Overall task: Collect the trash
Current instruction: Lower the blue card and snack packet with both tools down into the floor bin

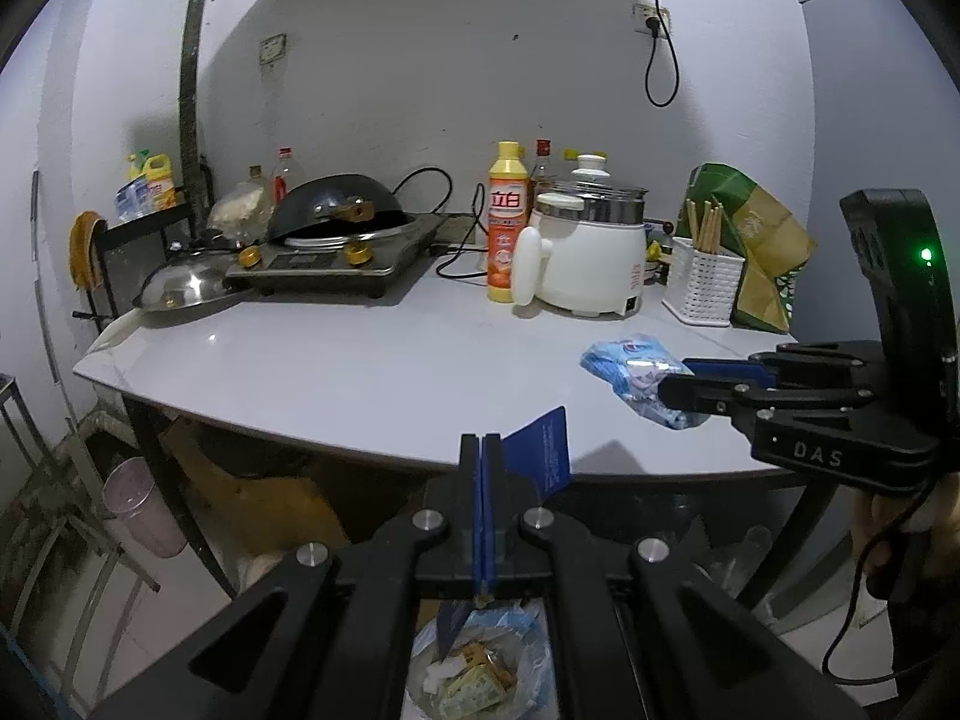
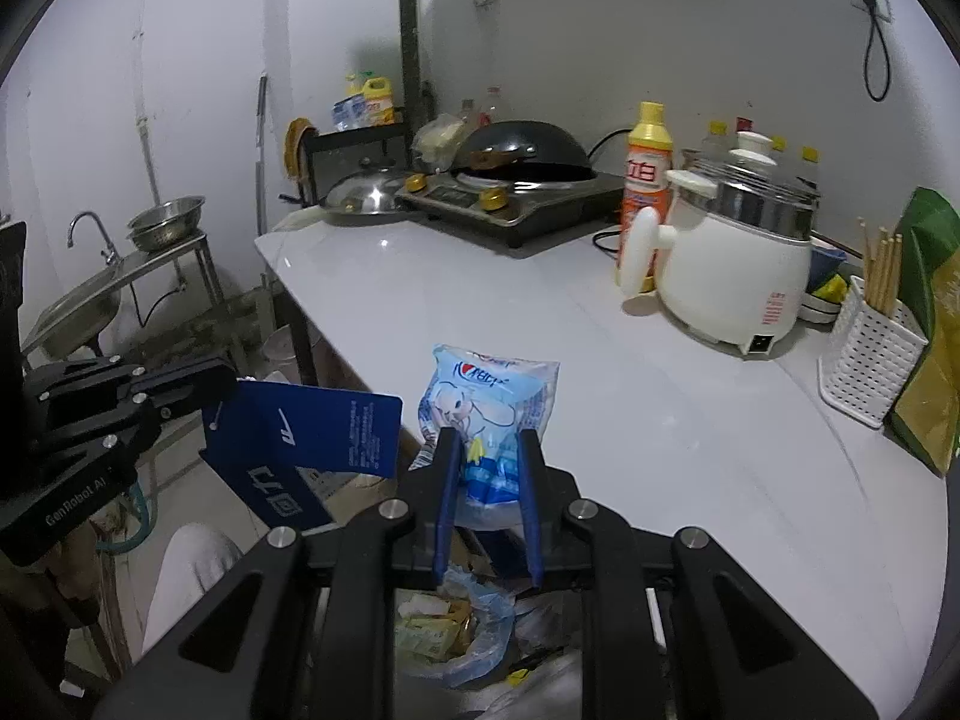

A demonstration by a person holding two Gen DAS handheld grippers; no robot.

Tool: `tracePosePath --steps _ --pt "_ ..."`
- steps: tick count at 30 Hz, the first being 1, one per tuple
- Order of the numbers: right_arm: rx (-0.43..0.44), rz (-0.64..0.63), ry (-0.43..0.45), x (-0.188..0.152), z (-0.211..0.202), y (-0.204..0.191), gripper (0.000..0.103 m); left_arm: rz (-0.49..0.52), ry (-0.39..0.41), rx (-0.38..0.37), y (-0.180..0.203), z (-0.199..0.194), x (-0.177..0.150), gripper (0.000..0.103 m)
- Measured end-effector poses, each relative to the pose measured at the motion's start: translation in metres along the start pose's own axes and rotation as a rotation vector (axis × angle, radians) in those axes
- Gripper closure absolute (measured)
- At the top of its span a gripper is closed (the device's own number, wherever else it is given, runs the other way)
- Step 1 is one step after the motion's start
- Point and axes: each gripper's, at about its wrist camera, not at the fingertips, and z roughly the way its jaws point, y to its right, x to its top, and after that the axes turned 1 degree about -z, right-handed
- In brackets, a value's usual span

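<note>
We see our left tool point(image 1: 480, 450) pinching a blue card point(image 1: 543, 450). Our right tool point(image 2: 487, 450) squeezes a blue snack bag point(image 2: 489, 402) at the table point(image 2: 660, 420) edge, above the trash bag point(image 2: 474, 630).

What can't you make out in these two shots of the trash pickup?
- Trash bag below the counter: both views, gripper bodies cover most of it.
- Blue card: small print blurred in the right wrist view; left gripper hides most of it in the left.
- Snack packet: lower end hidden between the right gripper fingers.
</note>
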Motion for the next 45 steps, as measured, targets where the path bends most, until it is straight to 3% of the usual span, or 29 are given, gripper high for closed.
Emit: tracePosePath --steps 14,28,45 --pt "0.064 -0.062 -0.064 -0.024 0.02 -0.047 0.086 -0.065 -0.059 0.023 -0.032 -0.004 -0.05 0.103" --pt "0.137 -0.092 -0.197 -0.076 0.075 -0.077 0.086 -0.133 -0.186 0.001 -0.052 0.041 -0.109 0.103" --pt "0.137 -0.023 -0.377 -0.148 0.156 -0.051 0.086 -0.166 -0.387 -0.035 -0.049 0.126 -0.174 0.103"
